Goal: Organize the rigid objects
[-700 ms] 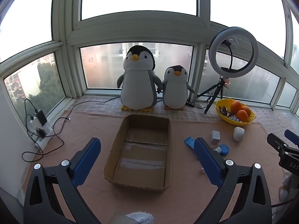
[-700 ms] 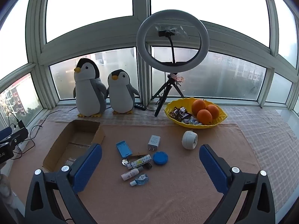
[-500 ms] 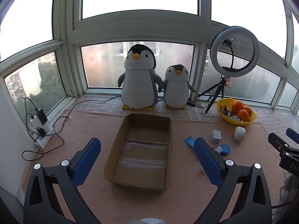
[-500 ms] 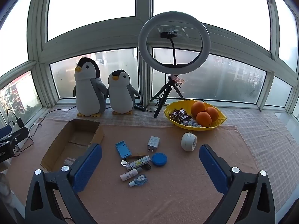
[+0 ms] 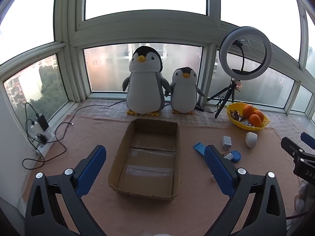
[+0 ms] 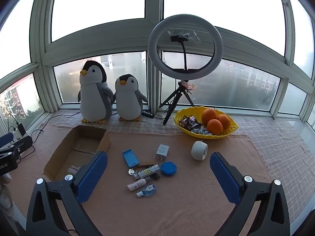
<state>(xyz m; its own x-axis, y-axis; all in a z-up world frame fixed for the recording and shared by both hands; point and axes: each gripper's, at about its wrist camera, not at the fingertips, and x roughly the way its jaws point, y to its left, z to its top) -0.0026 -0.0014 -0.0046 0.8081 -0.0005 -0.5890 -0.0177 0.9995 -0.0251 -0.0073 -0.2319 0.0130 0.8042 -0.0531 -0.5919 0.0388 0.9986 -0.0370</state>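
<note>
While nothing yet lies in the cardboard box, best to treat that box as the anchor and work outward from it. Sits open-topped on the pink cloth, bare inside by the look of it. Just right of the box, a loose cluster: white round device farthest from it, then blue case, white charger, blue round lid, patterned tube, white bottle and small clear bottle, several touching or overlapping.

Left gripper hovering above the box's near end, jaws spread wide, holding nothing. Right gripper hanging over the cluster, likewise wide apart and empty.

Probably wise to start with the white round device: standing apart, easiest to take cleanly. Close across its flat sides rather than the curved face, to avoid slipping. Then lift clear before travelling left to the box, and set down against a far corner to leave room. Leave the tangled small pieces till last; risk of nudging neighbours there.
</note>
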